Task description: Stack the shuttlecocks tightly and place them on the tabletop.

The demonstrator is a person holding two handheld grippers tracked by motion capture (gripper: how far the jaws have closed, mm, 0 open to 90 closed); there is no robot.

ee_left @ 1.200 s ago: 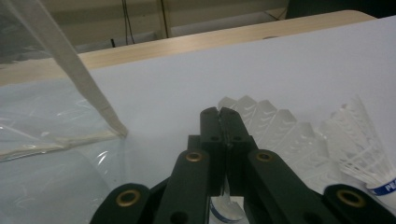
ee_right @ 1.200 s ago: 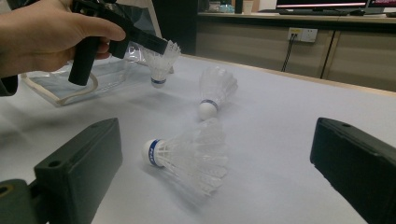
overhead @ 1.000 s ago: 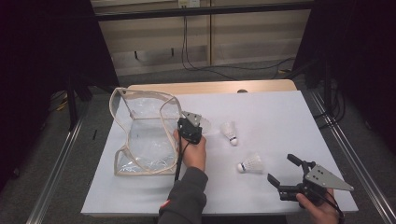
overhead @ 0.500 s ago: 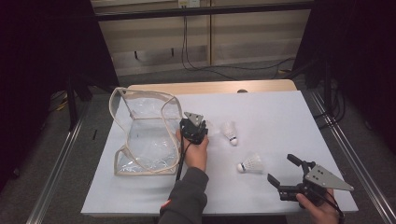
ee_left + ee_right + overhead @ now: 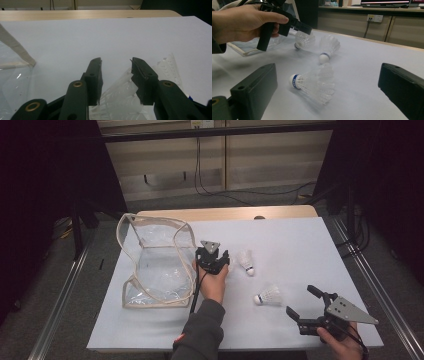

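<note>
- We are over the white counter [image 5: 300, 245], where a clear plastic pouch [image 5: 155, 265] with a cream trim stands open at the left.
- Two shuttlecocks lie free on the counter: the far shuttlecock [image 5: 246, 261] just right of our left gripper [image 5: 216, 261], and the near shuttlecock [image 5: 268, 296] between the two grippers.
- A third one, the shuttlecock at the left fingers [image 5: 120, 97], lies right under that gripper, close beside the pouch's edge.
- Nothing stands between our right gripper [image 5: 306, 306] and the near shuttlecock; the right gripper view looks straight at it, its blue-banded cork [image 5: 294, 81] pointing left.
- From above, the left gripper's body and our hand [image 5: 214, 282] cover most of the third shuttlecock, so its lie is hard to read there.
- In the left gripper view its skirt is cut off by the bottom edge, and we cannot see its cork.
- The pouch's clear walls blur into the counter; what lies inside we cannot make out.
- Left fingers: they have just been opening and now stand narrowly apart, with the white skirt between them; the pads look just clear of it, not pressing.
- Right fingers: spread wide, holding nothing, low over the counter's near right corner with the near shuttlecock ahead of them.
</note>
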